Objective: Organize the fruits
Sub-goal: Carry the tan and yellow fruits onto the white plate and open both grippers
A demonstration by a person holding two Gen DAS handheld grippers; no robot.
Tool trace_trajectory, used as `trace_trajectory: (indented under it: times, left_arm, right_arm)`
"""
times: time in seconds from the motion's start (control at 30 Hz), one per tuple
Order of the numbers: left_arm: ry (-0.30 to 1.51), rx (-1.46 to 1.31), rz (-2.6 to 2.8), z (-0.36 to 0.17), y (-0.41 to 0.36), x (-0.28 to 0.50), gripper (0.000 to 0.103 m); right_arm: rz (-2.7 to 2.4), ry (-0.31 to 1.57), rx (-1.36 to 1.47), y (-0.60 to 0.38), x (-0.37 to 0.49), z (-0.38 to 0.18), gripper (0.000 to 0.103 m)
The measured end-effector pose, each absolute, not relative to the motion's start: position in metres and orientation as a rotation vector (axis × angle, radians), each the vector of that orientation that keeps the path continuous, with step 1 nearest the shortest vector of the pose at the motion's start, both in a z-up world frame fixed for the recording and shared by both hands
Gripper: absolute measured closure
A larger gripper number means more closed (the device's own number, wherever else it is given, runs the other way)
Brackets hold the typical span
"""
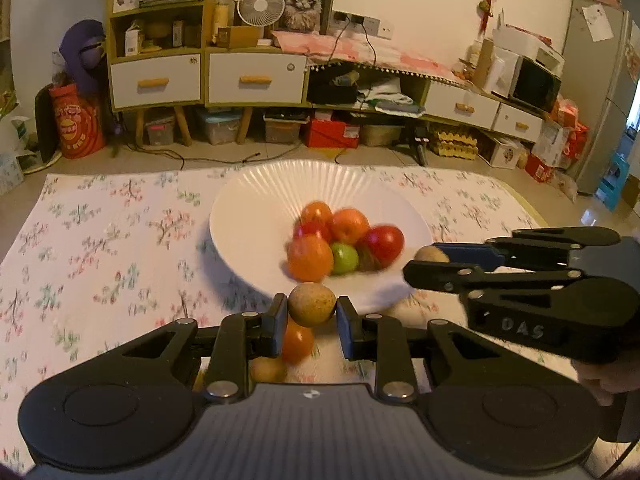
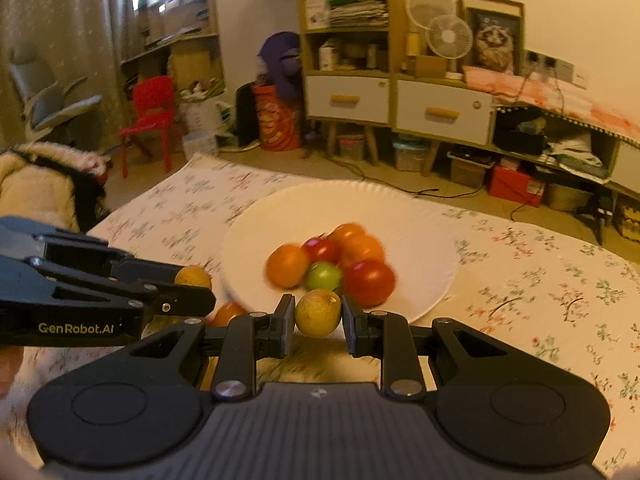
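Note:
A white fluted bowl (image 1: pixel 256 208) (image 2: pixel 420 216) sits on the floral tablecloth (image 1: pixel 100 240) and holds several orange, red and green fruits (image 1: pixel 344 240) (image 2: pixel 332 266). My left gripper (image 1: pixel 311 314) is shut on a small tan round fruit (image 1: pixel 312 305), held just before the bowl's near rim. My right gripper (image 2: pixel 318 320) is shut on a yellow-green round fruit (image 2: pixel 319 313), also at the near rim. In the left wrist view the right gripper (image 1: pixel 430 262) comes in from the right with its fruit (image 1: pixel 430 255). The left gripper (image 2: pixel 196 290) shows at the left of the right wrist view.
An orange fruit (image 1: pixel 297 340) (image 2: pixel 227 314) and a pale one (image 1: pixel 267 369) lie on the cloth under the left gripper. A person's fluffy sleeve (image 2: pixel 36 184) is at the left. Shelves, drawers (image 1: pixel 256 78) and boxes line the far wall; a red chair (image 2: pixel 150 120) stands beyond the table.

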State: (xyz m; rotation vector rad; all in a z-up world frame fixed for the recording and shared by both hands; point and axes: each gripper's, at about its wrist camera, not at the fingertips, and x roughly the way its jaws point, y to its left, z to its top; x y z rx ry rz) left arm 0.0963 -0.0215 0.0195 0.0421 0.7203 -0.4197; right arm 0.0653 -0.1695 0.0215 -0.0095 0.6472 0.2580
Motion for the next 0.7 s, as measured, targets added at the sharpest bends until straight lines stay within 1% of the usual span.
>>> trace_trajectory:
  times: [0.37,0.7]
  left_arm:
    - [0.730,0.010,-0.399,0.020,-0.030,0.147,0.085]
    - [0.807,-0.100,-0.362,0.005,-0.025,0.185,0.085]
  right_arm:
    - [0.195,0.643,0.062,-0.191,0.113,0.020,0.080]
    - [0.149,0.687,0.140,-0.202,0.145,0.008,0.080]
